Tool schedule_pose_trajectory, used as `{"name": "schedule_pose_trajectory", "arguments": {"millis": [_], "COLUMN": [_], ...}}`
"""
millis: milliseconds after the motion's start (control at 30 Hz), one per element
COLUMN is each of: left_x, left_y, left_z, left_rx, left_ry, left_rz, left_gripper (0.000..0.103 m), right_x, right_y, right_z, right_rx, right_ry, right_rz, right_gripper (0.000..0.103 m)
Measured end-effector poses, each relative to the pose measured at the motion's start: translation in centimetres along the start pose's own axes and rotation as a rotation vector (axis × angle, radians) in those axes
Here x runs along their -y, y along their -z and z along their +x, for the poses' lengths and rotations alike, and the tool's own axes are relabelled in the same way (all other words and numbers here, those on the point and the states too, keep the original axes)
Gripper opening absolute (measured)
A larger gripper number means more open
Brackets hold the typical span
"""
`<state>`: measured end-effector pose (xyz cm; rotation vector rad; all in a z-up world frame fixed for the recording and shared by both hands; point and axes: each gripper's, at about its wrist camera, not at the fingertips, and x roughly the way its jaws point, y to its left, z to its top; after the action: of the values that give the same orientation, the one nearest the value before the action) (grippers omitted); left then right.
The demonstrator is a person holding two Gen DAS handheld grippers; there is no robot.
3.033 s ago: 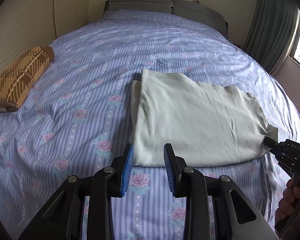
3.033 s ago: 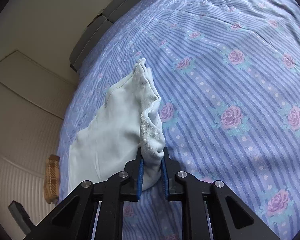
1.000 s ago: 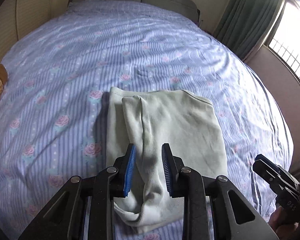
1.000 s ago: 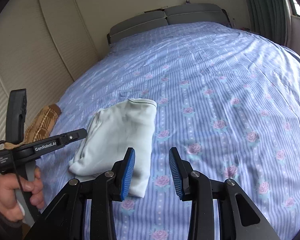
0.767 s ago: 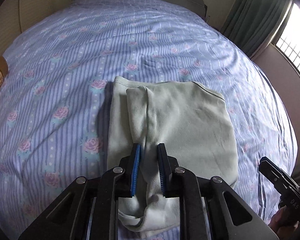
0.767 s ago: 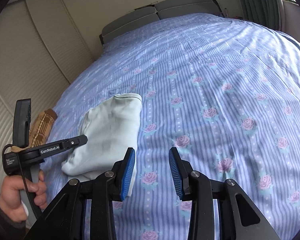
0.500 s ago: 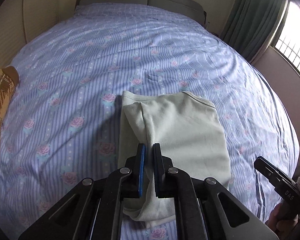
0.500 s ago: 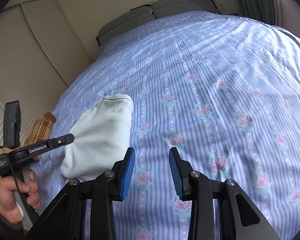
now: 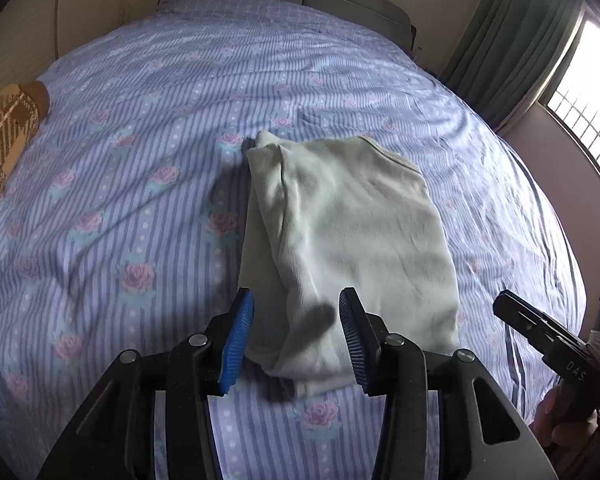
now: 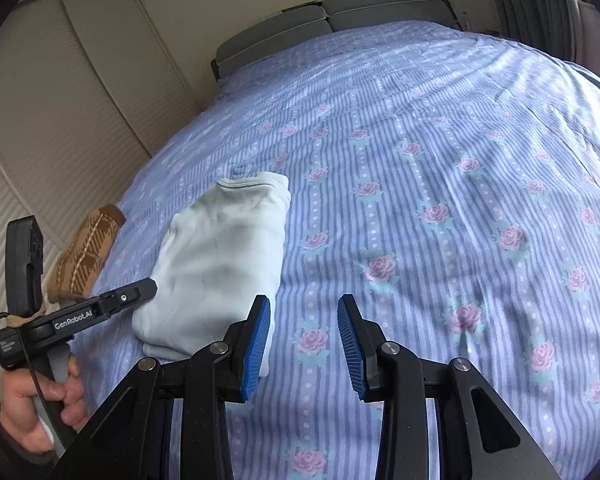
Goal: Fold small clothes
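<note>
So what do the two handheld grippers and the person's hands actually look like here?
Both the left gripper and right gripper are black, hinged frames with silver pivots and ribbed blue pads. The left's side reads GenRobot.AI, with a thin black cable; its hand wears a dark sleeve cuff.

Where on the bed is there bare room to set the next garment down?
Bare sheet to the right of the folded pale garment, up to the headboard. Tighter on its left, toward the brown plaid cloth.

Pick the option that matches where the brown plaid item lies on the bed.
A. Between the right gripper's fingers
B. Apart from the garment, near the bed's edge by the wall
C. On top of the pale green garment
B: the brown plaid item lies apart from the pale green garment, at the edge of the bed beside the wall.
</note>
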<state>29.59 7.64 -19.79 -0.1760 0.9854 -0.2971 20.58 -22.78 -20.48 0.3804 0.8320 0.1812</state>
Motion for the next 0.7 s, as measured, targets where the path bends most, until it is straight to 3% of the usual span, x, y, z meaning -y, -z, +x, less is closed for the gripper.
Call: {"name": "schedule_pose_trajectory", "arguments": {"millis": [100, 233, 433, 467, 533, 567, 700], "left_x": [0.1, 0.3, 0.1, 0.1, 0.2, 0.4, 1.5], "left_y": [1.3, 1.7, 0.8, 0.7, 0.3, 0.2, 0.1], "left_z": [0.8, 1.0, 0.2, 0.0, -0.5, -0.8, -1.8], "left_rx": [-0.032, -0.034, -0.045, -0.044, -0.043, -0.04, -0.031], "left_ry": [0.0, 0.003, 0.029, 0.038, 0.046, 0.047, 0.046], "left_rz": [-0.003, -0.011, -0.029, -0.036, -0.041, -0.039, -0.015], "left_gripper": [0.041, 0.03, 0.021, 0.02, 0.02, 0.02, 0.019], "right_x": [-1.2, -3.1, -5.0, -5.2, -5.2, -5.0, -2.9], "right_y": [1.1, 2.7, 3.5, 3.5, 3.4, 3.3, 3.0], "right_z": [0.4, 1.3, 3.0, 3.1, 3.2, 3.1, 2.3], "right_rx": [-0.037, -0.078, -0.074, -0.064, -0.051, -0.053, -0.036], "right_ry": [-0.007, 0.0, 0.059, 0.074, 0.086, 0.075, 0.054], "right_rz": [-0.079, -0.191, -0.298, -0.312, -0.322, -0.309, -0.216], "right_gripper": [0.036, 0.036, 0.036, 0.033, 0.013, 0.009, 0.007]}}
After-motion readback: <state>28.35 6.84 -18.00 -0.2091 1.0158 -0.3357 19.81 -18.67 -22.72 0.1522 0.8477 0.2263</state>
